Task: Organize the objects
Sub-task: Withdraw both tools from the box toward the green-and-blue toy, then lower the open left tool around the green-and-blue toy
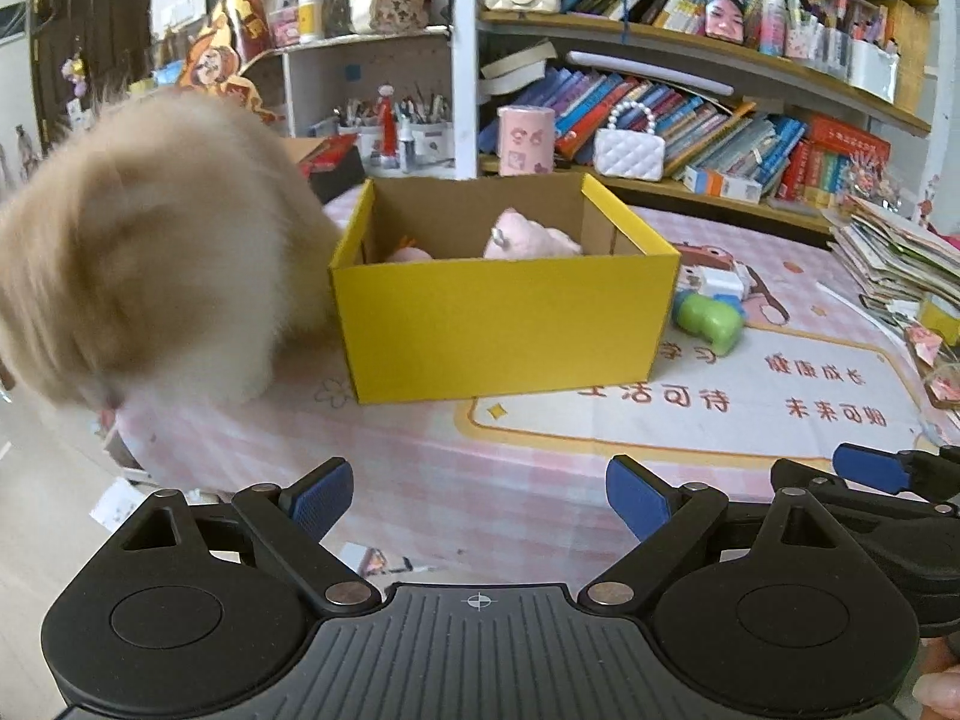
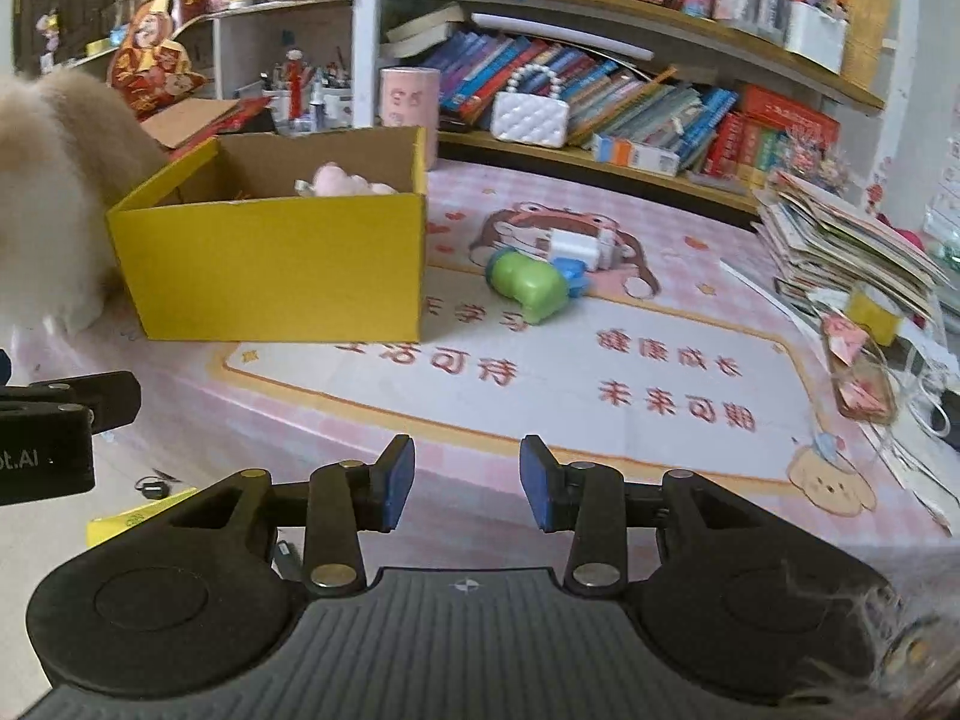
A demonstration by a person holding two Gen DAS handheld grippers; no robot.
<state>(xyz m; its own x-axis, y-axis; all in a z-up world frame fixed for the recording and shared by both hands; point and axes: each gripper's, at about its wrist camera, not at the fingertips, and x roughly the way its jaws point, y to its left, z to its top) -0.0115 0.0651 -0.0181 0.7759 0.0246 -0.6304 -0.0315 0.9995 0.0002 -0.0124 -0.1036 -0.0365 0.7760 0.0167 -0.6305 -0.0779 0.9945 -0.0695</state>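
Two claws hover empty over the near edge of the pink checked surface (image 2: 468, 192): left claw (image 1: 480, 501) wide, right claw (image 2: 467, 483) narrower. Open yellow cardboard box (image 2: 276, 267), centre-left, already holds a pink plush (image 2: 342, 180); the green plastic toy (image 2: 531, 288) beside it likely goes next.

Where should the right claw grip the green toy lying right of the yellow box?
Probably grip the green toy across its narrower bent end, coming from above and the near side. It lies flat, and the yellow box and white toy crowd its left and far sides.
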